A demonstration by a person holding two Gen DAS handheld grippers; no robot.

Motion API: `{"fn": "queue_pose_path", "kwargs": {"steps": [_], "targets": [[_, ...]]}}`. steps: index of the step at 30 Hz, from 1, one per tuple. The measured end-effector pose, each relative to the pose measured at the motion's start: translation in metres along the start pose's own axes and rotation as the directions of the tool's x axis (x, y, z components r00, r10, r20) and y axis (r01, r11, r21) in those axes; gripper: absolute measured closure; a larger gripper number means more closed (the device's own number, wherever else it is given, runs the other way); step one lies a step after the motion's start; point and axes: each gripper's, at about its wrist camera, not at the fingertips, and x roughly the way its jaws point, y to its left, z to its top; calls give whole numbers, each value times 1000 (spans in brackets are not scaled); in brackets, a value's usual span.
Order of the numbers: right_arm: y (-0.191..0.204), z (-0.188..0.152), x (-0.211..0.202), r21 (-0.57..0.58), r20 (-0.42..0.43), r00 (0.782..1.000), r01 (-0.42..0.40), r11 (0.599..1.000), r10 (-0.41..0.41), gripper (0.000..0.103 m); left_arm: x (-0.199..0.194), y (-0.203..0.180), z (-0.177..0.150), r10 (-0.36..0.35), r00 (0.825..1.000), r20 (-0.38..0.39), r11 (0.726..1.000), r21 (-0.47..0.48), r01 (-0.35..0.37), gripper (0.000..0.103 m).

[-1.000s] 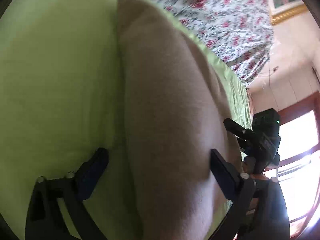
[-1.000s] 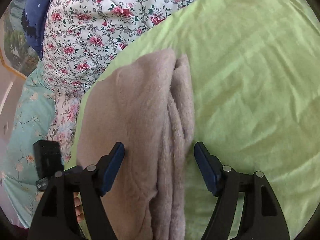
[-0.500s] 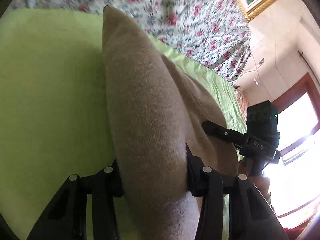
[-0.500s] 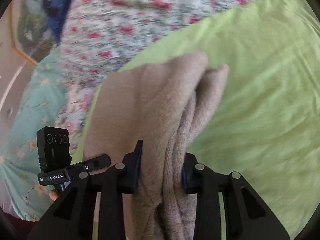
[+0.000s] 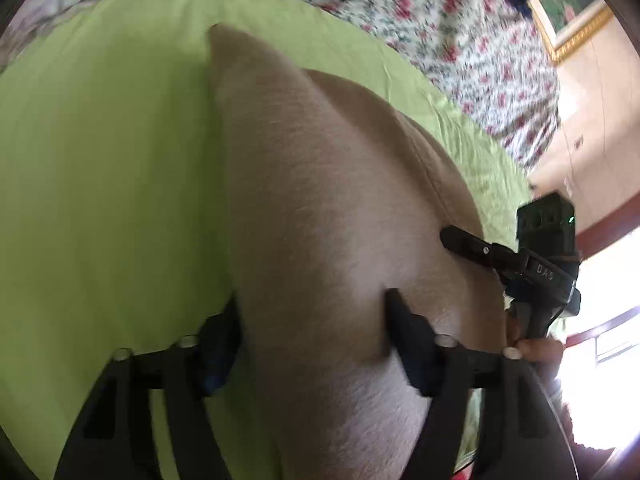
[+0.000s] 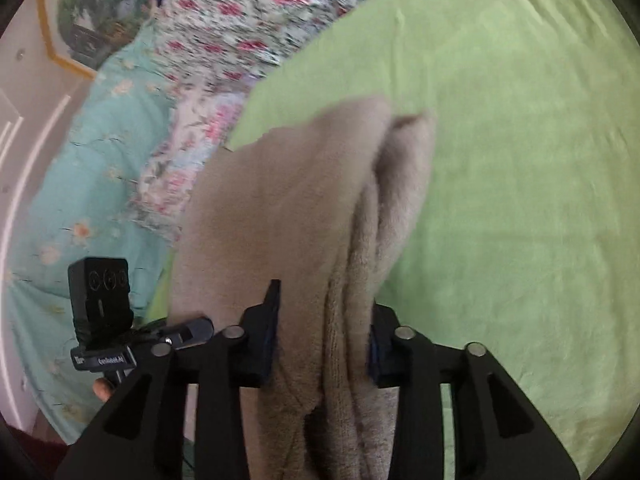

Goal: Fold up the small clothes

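Beige fleece garment (image 5: 320, 208), soft and folded lengthwise, stretches over a lime-green bedsheet (image 5: 100, 168), with each end between a handheld gripper's fingers. Seen from the left wrist camera, the green sheet fills the left side; the garment rises as a rounded ridge through the middle, tapering to a point far up the bed. The left gripper (image 5: 316, 332) straddles its near end, one black finger on either side; its jaws have just been opening after a tighter squeeze, yet both pads seem to rest against the bulging cloth, though motion blur makes the contact hard to judge. Further right, the right gripper (image 5: 472, 246) reaches in from the side, its camera block behind it, and part of a hand (image 5: 536, 350) shows below it. A floral bedspread (image 5: 460, 24) lies beyond the sheet. From the right wrist camera, the left gripper's camera block stands at the lower left before a teal flowered cover (image 6: 80, 184). In the centre, the right gripper (image 6: 324, 344) clamps the garment's (image 6: 280, 208) bunched folds, the jaws narrow and having eased slightly apart, pads pressed on either side of the cloth. Right of it lies bare green sheet (image 6: 520, 160).
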Motion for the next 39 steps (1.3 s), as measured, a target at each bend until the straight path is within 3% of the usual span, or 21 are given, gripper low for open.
{"fn": "queue_pose_path", "kwargs": {"steps": [4,7,9,12,14,15,17,19,21,24,26,29,33,39], "targets": [[9,4,-17,-10,23,996,91,996,-90,49,-22,1,3,44,996,79,999,-21,-42,23],[21,15,-46,-54,128,977,179,982,-171,45,-38,0,10,113,980,166,994,-29,-110,23],[31,27,-54,-86,184,969,183,979,-165,45,-45,1,16,151,966,211,988,-41,-146,24],[33,42,-37,-90,162,975,168,982,-152,46,-49,18,25,175,965,197,985,-48,-168,26],[27,50,-14,-66,113,976,196,978,-188,57,-42,23,21,197,965,175,980,-45,-192,26],[23,52,-5,-53,84,976,206,977,-201,81,-38,23,19,201,966,165,980,-45,-196,27],[31,55,-11,-74,125,971,213,974,-203,92,-33,19,19,186,970,154,982,-45,-182,31],[45,57,-35,-108,210,964,189,976,-164,94,-31,10,14,171,974,149,985,-19,-170,34],[47,58,-47,-115,247,950,224,968,-191,94,-20,0,9,190,974,126,981,19,-193,33],[18,61,-26,-73,164,948,287,955,-272,94,-4,-3,7,192,975,109,981,6,-194,32],[3,57,-14,-46,113,958,270,962,-264,93,-5,0,5,179,978,108,984,-11,-179,32],[-1,47,-26,6,129,963,236,972,-235,88,-21,-1,-3,167,979,116,986,-10,-167,32],[28,14,-65,-32,189,966,188,982,-179,56,-50,-10,-36,162,974,158,984,52,-172,33],[40,-57,-102,-50,184,972,159,986,-147,54,-74,-17,-118,161,966,201,973,130,-189,33]]}}
